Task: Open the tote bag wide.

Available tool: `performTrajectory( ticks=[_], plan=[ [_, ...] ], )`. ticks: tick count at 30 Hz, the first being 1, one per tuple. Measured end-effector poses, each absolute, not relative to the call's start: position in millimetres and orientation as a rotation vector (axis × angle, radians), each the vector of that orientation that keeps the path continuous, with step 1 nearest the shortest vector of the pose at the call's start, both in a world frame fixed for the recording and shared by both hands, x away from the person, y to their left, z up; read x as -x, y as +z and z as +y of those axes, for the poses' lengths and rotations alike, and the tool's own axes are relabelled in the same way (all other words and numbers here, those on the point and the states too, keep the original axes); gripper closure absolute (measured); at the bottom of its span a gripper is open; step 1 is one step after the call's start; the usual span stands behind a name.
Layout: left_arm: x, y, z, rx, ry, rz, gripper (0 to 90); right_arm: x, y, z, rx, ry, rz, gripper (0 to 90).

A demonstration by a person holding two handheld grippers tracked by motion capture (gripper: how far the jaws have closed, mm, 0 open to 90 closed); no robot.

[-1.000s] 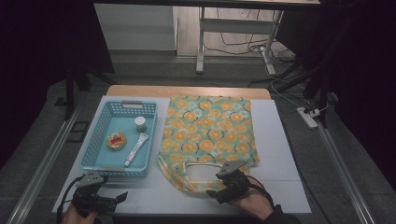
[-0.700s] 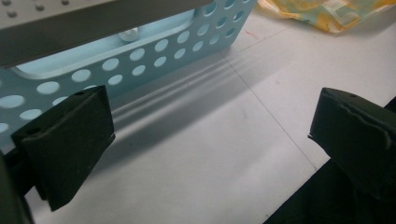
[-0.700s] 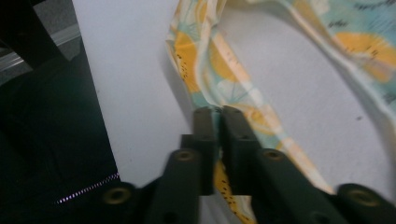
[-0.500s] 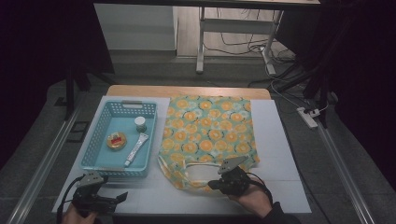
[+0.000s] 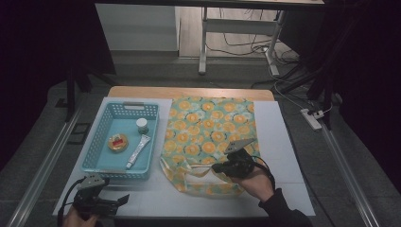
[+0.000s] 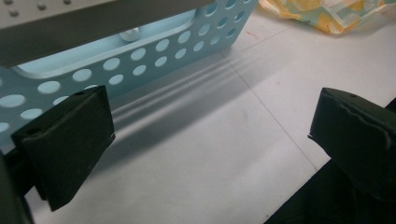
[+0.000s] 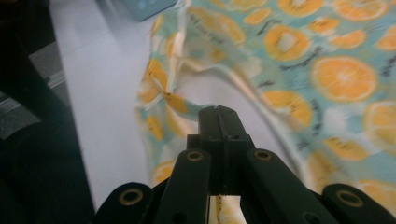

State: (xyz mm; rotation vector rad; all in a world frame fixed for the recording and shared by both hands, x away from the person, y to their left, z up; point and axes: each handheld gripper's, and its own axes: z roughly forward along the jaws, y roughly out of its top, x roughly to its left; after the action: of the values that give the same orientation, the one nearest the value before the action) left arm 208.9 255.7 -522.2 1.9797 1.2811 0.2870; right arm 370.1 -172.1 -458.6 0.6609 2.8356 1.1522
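Left gripper (image 5: 124,199): nearest item, at the near left corner of the white table cover (image 5: 283,142), held by a hand at the bottom edge of the high view; jaws spread wide, nothing between them, bare cover under them in the left gripper view, the basket's perforated wall just beyond. Right gripper (image 5: 216,167): near right of centre, carried by a hand (image 5: 253,179) in a dark sleeve; its jaws have just been closing and now stand pressed together, pinching a strip of the bag's fabric at the mouth, the strip pulled up off the cover in the right gripper view. Tote bag (image 5: 210,130): teal cloth printed with orange slices, lying flat in the middle of the cover, mouth and handles toward the person, closed end at the far side. Blue basket (image 5: 97,163): left of the bag, just beside it, holding a round orange-lidded tin (image 5: 117,142), a white tube (image 5: 137,151) lying diagonally, and a small white-capped jar (image 5: 142,125) at the far end. Wooden table edge (image 5: 189,92): beyond the cover.
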Motion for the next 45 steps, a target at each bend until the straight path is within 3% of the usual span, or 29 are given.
performTrajectory(
  ticks=[14,29,40,45],
  plan=[
    [-209.0,-522.2,255.8,-1.981,0.285,1.283,0.0,-425.2,-438.5,-156.3,-0.683,1.146,2.775,90.0],
    [-209.1,-522.5,256.1,-1.976,0.285,1.284,0.0,-492.8,-439.4,-143.6,-0.77,1.107,2.721,90.0],
    [-209.1,-522.4,256.2,-1.977,0.283,1.283,0.0,-534.6,-477.8,-138.7,-0.841,0.989,2.713,89.5],
    [-209.1,-522.5,256.4,-1.974,0.282,1.283,0.0,-540.6,-499.5,-142.0,-0.895,0.929,2.722,82.9]
  ],
)
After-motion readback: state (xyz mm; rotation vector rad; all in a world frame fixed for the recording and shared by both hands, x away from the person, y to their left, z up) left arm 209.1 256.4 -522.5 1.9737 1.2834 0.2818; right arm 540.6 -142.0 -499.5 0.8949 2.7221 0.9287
